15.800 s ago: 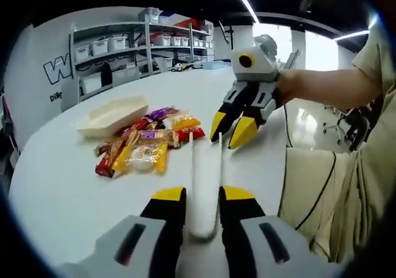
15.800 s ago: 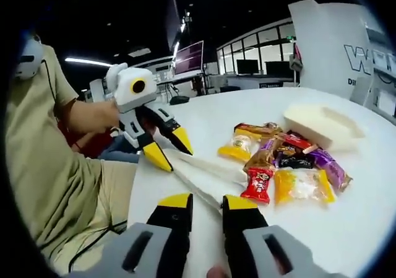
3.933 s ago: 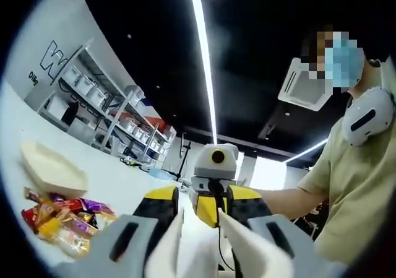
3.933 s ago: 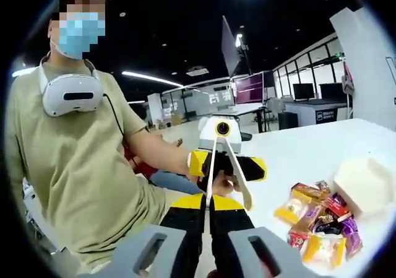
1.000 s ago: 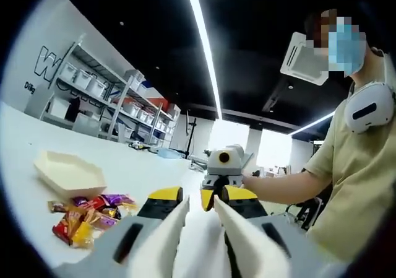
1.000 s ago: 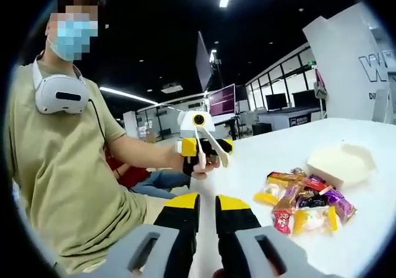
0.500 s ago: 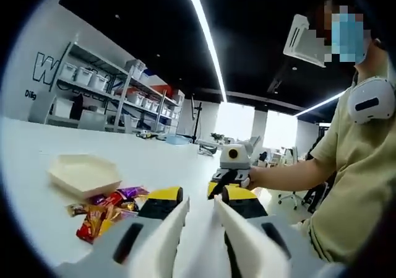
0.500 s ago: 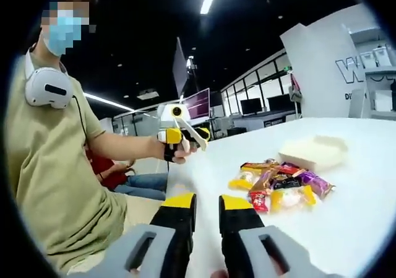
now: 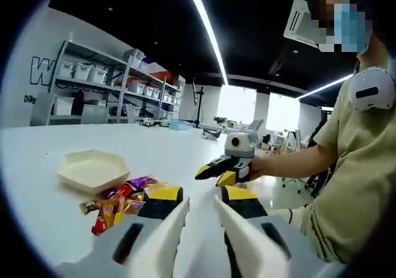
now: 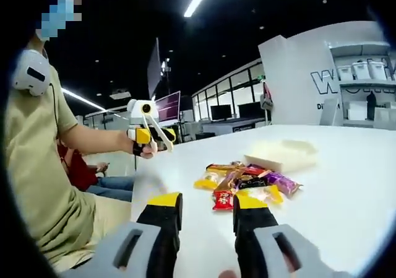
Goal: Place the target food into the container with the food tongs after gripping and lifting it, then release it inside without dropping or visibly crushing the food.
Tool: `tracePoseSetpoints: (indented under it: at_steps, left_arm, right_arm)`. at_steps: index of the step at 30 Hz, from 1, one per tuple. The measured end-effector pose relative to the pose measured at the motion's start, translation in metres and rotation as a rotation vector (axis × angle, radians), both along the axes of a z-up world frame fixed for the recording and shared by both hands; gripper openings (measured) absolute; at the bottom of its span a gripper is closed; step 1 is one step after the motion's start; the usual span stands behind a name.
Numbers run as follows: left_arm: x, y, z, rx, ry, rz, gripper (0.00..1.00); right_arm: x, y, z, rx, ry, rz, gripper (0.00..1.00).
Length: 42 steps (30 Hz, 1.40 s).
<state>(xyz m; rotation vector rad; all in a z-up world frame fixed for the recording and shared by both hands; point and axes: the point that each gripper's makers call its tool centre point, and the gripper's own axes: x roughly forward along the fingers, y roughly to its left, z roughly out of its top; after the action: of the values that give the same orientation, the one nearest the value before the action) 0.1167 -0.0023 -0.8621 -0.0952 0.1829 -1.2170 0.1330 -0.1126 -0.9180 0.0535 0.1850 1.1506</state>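
Note:
My left gripper [image 9: 201,199] is shut on white food tongs [image 9: 238,238], whose two arms rise spread apart between its yellow-tipped jaws. Ahead on the left lies a pile of wrapped snacks [image 9: 120,197], and behind it a cream hexagonal container [image 9: 93,168] with nothing in it. My right gripper [image 9: 213,176] hovers to the right of the pile, jaws apart. In the right gripper view, my right gripper [image 10: 207,202] is open and holds nothing. The snacks [image 10: 244,185] and the container [image 10: 281,154] lie ahead of it. The left gripper [image 10: 148,135] is raised at the left with the tongs [image 10: 162,135].
Everything sits on a wide white table [image 9: 37,166], which continues to the right [image 10: 346,185]. A person in a tan shirt [image 10: 37,185] sits at the table's edge. Shelves with bins [image 9: 93,80] stand far behind.
Both views have tilted down toward the table. The right gripper's jaws have spread wider and it has drawn away from the left gripper, which keeps the tongs.

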Motion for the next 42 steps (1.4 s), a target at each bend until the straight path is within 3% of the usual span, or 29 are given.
tracePoseSetpoints:
  at_steps: [5, 15, 29, 31, 42]
  left_arm:
    - [0.003, 0.005, 0.000, 0.032, -0.003, 0.006, 0.24]
    - [0.009, 0.010, 0.000, 0.073, -0.010, 0.016, 0.24]
    - [0.019, 0.019, -0.003, 0.116, -0.016, 0.046, 0.24]
    - [0.019, 0.019, -0.004, 0.124, -0.017, 0.046, 0.24]
    - [0.025, 0.025, -0.001, 0.139, -0.012, 0.070, 0.24]
  right_arm:
    - [0.008, -0.003, -0.002, 0.031, -0.006, -0.049, 0.35]
    - [0.012, -0.005, -0.013, -0.004, -0.016, -0.066, 0.44]
    - [0.017, -0.008, -0.018, -0.043, -0.013, -0.118, 0.46]
    - [0.021, -0.008, -0.011, -0.074, -0.040, -0.135, 0.47]
    - [0.031, -0.006, 0.028, -0.127, -0.052, -0.173, 0.58]
